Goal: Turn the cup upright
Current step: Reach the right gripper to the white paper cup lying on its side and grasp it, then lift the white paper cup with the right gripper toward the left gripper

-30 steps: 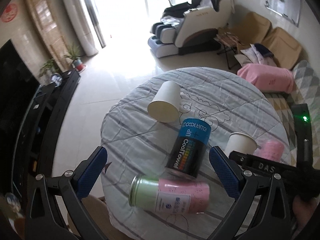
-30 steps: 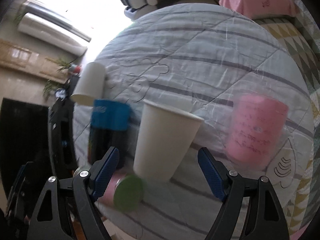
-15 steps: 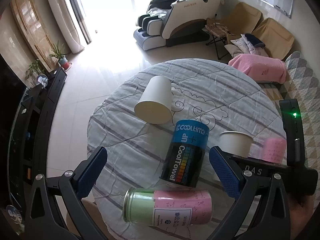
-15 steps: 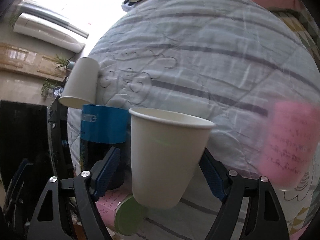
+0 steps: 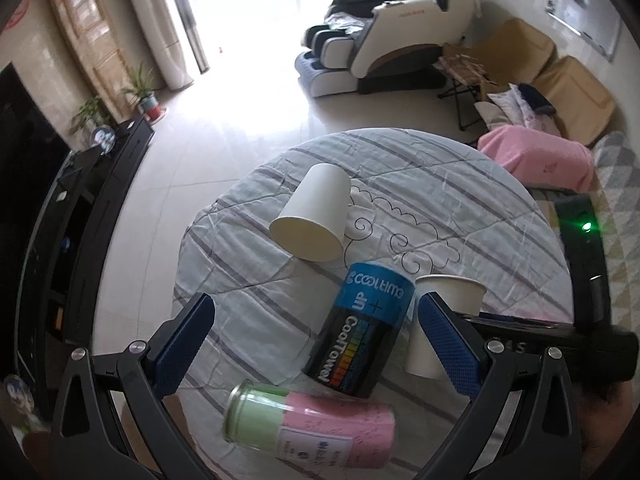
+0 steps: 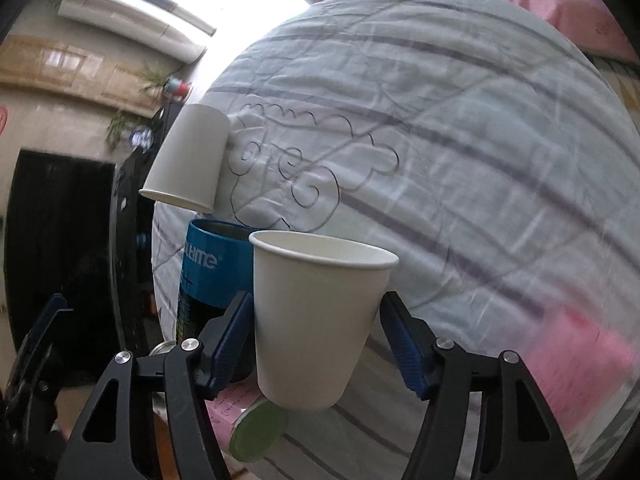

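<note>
A white paper cup (image 6: 316,320) stands upright, mouth up, between the blue pads of my right gripper (image 6: 318,340). The left pad touches its wall; the right pad stands a little off it. The same cup (image 5: 444,320) shows in the left wrist view, partly behind my left gripper's right finger (image 5: 448,344). A second white paper cup (image 5: 314,212) lies on its side on the striped cloth of the round table (image 5: 460,200); it also shows in the right wrist view (image 6: 188,160). My left gripper (image 5: 316,344) is open and empty above the table's near edge.
A blue and black CoolTowel canister (image 5: 364,332) stands beside the upright cup. A pink canister with a green lid (image 5: 308,424) lies on its side near the table's front edge. Another pink canister (image 6: 576,364) shows blurred at the right. Beyond the table are floor and a massage chair (image 5: 384,52).
My right gripper has moved in around the upright cup, and its jaws have narrowed toward it. My left gripper has stayed wide open while its view shifted slightly.
</note>
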A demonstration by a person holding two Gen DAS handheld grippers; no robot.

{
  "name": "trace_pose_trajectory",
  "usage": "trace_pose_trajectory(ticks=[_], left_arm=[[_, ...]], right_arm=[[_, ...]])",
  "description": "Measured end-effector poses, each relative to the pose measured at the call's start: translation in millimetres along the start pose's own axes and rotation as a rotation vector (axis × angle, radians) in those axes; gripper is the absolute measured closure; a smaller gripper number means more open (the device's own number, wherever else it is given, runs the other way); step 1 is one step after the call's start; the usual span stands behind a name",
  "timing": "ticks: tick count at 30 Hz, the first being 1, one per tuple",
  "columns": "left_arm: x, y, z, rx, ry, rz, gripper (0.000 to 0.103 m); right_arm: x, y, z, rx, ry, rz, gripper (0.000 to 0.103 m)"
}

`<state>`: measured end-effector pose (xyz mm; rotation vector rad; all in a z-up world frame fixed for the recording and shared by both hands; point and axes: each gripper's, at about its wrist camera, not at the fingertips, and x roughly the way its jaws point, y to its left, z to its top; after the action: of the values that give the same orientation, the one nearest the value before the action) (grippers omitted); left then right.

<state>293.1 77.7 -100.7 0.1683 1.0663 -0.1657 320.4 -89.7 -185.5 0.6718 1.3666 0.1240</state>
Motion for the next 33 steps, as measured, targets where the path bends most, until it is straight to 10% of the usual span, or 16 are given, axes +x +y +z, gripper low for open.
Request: trace_pose_trajectory(ticks=[17,33], left_arm=[[24.2,-113.8,26.4,-0.211,0.037,0.048,0.000],[52.2,-150.5,42.2,-0.239,0.120,0.018,0.000]], right_arm=[[-32.7,-47.8,135.2,-0.402,0.165,-0.119,0.036],[-81.3,-80.1,144.9,-0.420,0.127,-0.002,0.022]])
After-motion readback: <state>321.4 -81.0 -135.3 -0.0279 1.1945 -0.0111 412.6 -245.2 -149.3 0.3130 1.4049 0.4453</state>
